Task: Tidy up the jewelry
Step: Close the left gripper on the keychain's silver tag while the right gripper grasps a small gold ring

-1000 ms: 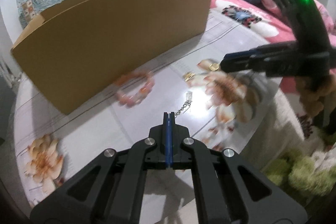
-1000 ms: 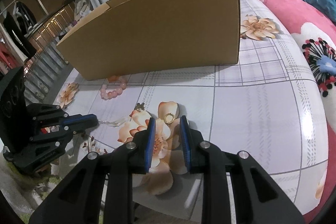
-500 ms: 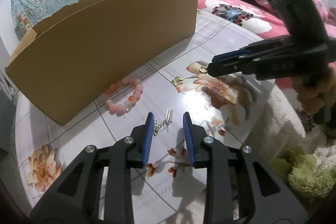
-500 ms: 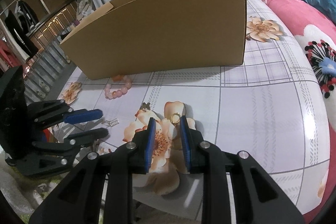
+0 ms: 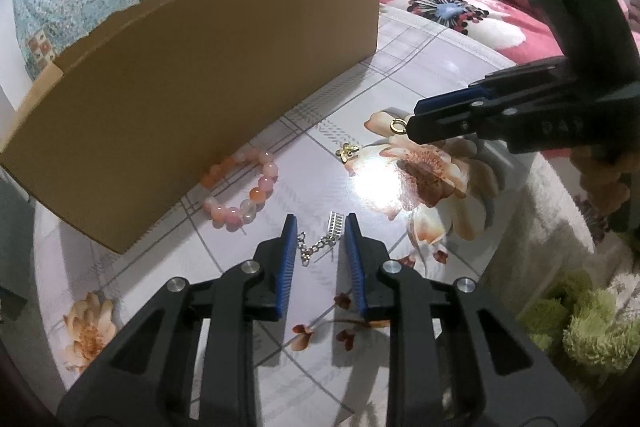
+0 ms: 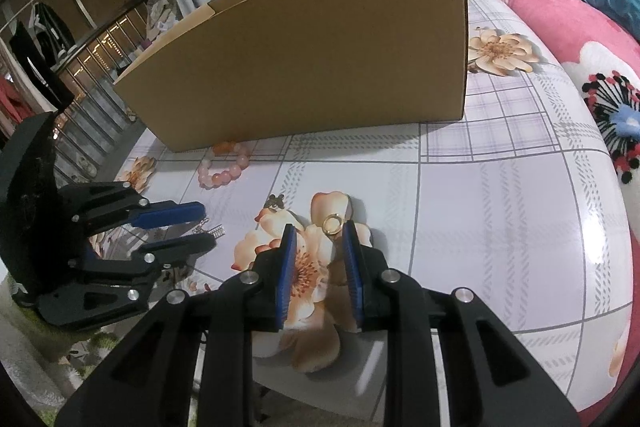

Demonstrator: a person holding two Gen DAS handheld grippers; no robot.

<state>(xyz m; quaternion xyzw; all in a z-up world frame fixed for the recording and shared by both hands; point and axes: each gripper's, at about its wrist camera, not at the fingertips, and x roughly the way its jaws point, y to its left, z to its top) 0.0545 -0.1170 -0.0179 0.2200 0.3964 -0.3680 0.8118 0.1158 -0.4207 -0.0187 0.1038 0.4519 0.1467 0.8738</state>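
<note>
A silver chain earring (image 5: 320, 245) lies on the flowered table (image 5: 420, 67) between the fingertips of my left gripper (image 5: 321, 221), whose jaws are closing; the pads are clear of it. My right gripper (image 6: 319, 227) stands open and low over the table, with a gold ring (image 6: 332, 223) lying just at its tips. The ring (image 5: 398, 126) also shows at the right gripper (image 5: 413, 119) in the left wrist view. A pink bead bracelet (image 5: 257, 193) rests against the cardboard box (image 5: 200, 67). A small gold butterfly charm (image 5: 347, 151) lies between the bracelet and the ring.
The tall cardboard box (image 6: 320, 47) runs across the back of the table. A bed with a pink flowered blanket (image 6: 560, 27) is on the right, with a person at its far end. A green shaggy rug (image 5: 580, 327) lies below the table's near edge.
My left gripper was shut with the chain at its tips; its jaws have come apart and the chain now lies on the table between them. The right gripper has stayed still.
</note>
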